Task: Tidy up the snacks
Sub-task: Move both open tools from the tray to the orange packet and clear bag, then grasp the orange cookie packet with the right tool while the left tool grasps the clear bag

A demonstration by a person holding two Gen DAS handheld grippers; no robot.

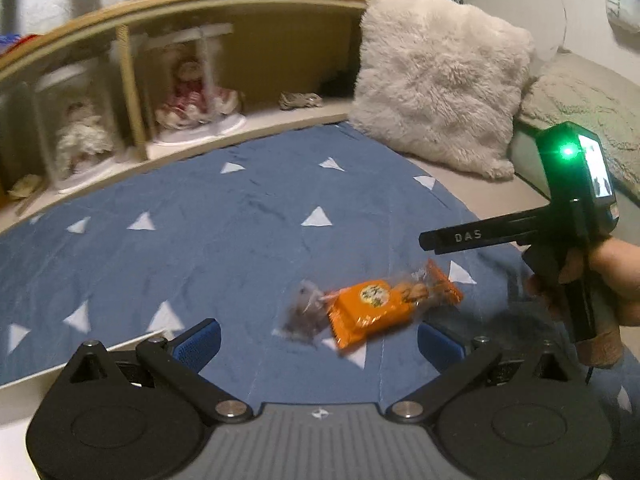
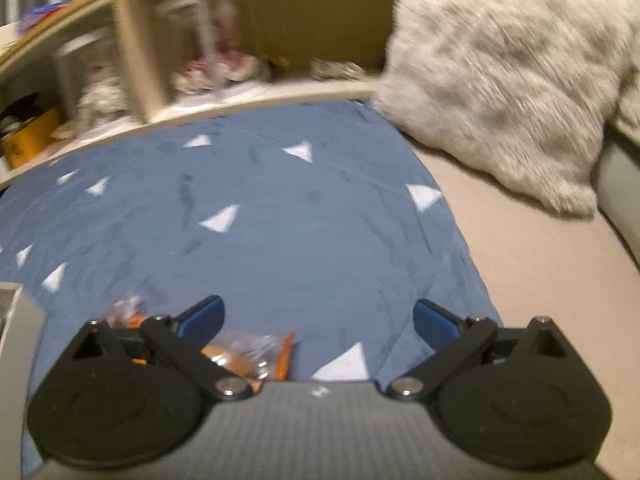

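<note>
The left gripper [image 1: 318,340] stands wide open and empty, the orange snack packet [image 1: 376,308] lying on the blue cloth [image 1: 200,240] just ahead; best straddle its middle before closing. The right gripper [image 2: 318,322], likewise open, hovers beside it.

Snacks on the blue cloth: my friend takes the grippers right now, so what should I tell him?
Left gripper: open, empty, just short of the snacks.
Right gripper: open, empty.
Orange snack packet and a clear-wrapped dark snack lie touching on the blue cloth, to the right gripper's lower left.
Done: nothing visibly sorted.
Left: pick up both; a grey container edge shows left, probably their place.
</note>
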